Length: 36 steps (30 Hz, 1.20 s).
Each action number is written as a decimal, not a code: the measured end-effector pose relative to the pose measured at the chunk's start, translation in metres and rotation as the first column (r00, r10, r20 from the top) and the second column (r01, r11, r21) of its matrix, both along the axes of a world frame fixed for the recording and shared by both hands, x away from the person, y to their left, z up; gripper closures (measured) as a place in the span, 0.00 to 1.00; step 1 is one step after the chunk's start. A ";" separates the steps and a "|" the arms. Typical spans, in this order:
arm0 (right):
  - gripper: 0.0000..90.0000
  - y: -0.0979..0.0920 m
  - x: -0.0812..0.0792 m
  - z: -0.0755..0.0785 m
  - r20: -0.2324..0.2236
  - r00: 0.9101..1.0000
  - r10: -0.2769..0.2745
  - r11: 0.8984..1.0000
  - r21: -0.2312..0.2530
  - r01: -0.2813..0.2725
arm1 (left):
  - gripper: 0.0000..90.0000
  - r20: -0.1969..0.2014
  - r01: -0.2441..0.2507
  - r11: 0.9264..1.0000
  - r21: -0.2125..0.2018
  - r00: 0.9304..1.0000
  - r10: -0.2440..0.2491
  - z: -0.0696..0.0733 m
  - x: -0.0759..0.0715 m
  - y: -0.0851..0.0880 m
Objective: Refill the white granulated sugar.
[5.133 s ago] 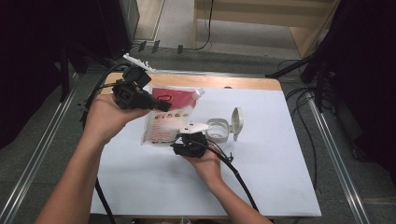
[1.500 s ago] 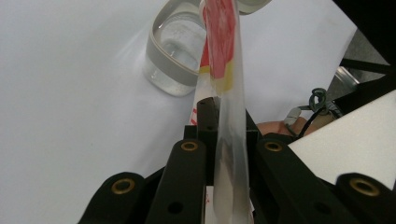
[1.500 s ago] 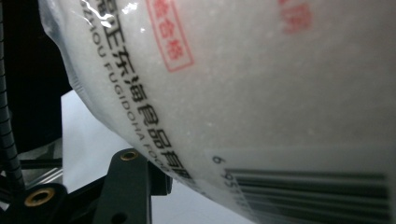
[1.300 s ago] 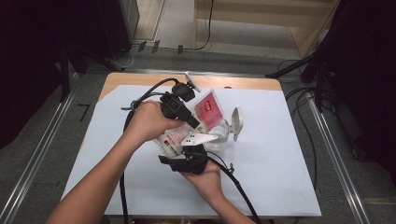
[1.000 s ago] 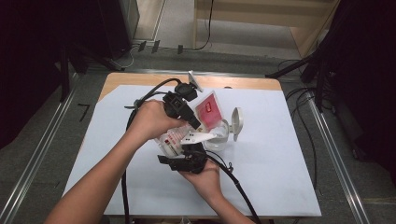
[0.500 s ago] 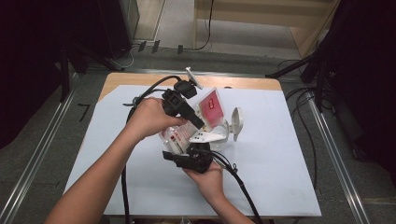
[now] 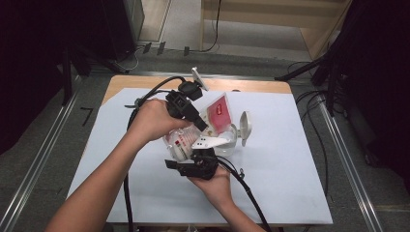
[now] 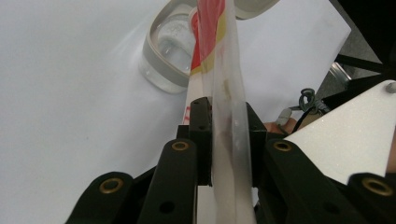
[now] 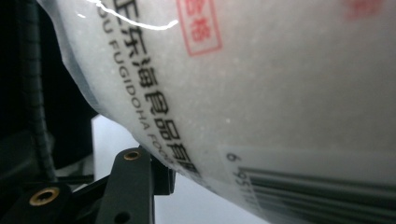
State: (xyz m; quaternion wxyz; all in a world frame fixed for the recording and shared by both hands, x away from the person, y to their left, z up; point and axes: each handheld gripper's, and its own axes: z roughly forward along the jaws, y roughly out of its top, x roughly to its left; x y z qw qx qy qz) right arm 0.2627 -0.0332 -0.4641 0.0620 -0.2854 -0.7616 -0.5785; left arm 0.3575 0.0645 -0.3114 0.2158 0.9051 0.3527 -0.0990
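Observation:
A clear plastic bag (image 7: pixel 220 110) of white grains, printed red with a barcode, hangs tilted over a clear container (image 7: pixel 231 145) with a grey rim. My left gripper (image 7: pixel 198 124) is shut on the bag's flat edge (image 8: pixel 224 70), with the container (image 8: pixel 163 46) right below it. My right gripper (image 7: pixel 186 159) sits under the bag's lower end. There the bulging bag (image 9: pixel 280 84) presses on the one visible jaw of the right gripper (image 9: pixel 187 186) and hides the other.
The container's hinged lid (image 7: pixel 245 126) stands open on its right side. White paper (image 7: pixel 290 183) covers the wooden table (image 7: pixel 251 86). Cables trail from both grippers toward the near edge. Dark equipment and floor rails flank the table.
Five seconds ago the bag lay flat on the paper. Over the last second both grippers have shifted it slightly right and tipped it more steeply over the container.

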 end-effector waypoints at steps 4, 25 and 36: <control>0.62 0.002 0.001 0.005 -0.029 1.000 0.005 1.000 0.020 -0.005 | 0.89 -0.006 0.002 1.000 0.021 1.000 -0.002 0.002 0.003 -0.004; 0.69 -0.001 0.003 0.008 -0.038 0.999 -0.016 1.000 0.018 0.017 | 0.79 -0.070 0.014 1.000 -0.014 0.997 -0.015 0.003 0.012 -0.011; 0.67 -0.006 0.003 0.015 -0.073 0.997 0.006 0.996 0.090 0.001 | 0.85 -0.012 0.009 0.999 -0.054 1.000 -0.009 0.013 0.010 -0.004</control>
